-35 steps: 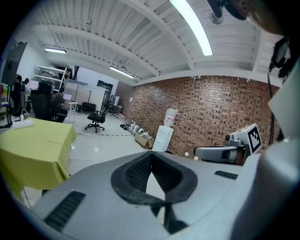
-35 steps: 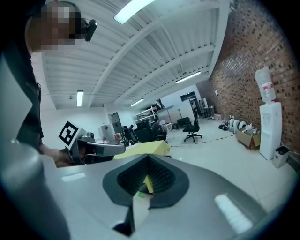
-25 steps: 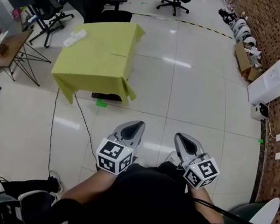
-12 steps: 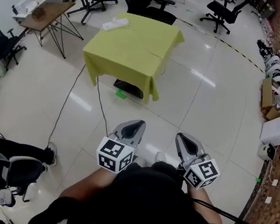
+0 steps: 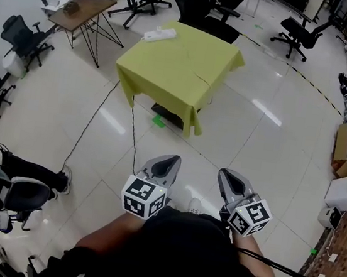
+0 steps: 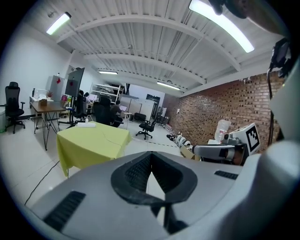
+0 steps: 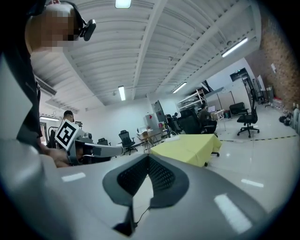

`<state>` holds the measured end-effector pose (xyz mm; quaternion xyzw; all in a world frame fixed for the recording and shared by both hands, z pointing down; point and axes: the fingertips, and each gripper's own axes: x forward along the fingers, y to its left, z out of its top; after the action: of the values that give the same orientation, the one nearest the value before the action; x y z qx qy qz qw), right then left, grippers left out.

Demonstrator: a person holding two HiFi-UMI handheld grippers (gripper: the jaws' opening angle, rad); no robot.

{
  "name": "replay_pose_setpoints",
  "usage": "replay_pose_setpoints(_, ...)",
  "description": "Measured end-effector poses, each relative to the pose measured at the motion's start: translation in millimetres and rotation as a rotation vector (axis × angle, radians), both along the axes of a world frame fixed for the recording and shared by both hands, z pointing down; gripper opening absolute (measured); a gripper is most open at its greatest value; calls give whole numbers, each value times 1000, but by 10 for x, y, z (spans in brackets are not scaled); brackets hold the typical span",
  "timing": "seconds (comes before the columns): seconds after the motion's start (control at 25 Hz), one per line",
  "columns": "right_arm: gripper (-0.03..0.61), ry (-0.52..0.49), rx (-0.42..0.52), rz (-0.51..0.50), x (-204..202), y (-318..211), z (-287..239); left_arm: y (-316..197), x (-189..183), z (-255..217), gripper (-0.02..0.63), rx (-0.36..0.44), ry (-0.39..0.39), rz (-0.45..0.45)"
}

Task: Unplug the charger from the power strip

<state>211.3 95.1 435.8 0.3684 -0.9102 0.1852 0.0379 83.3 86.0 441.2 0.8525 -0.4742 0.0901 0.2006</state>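
My left fingers (image 5: 161,165) and right fingers (image 5: 232,182) were each pressed together with nothing between them, held side by side just in front of me. The power strip (image 5: 160,35) lay well apart from them, at the far edge of the yellow-draped bench (image 5: 182,72). It looked too small for me to make out the charger.

Head view steeply down; 2 gripper views along own fingers (image 6: 135,172); far yellow table (image 5: 183,66) in all 3.
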Motion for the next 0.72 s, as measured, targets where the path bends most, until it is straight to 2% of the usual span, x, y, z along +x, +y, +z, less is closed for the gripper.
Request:
replay_pose_setpoints(0.4,2,-24,15,-110,430,-339,84,-281,557,-39,6,32,-21,-71)
replay_pose_setpoints(0.72,3,-42,-2,-165,386,-484,88,-315,408,-55,6,6,-46,-140)
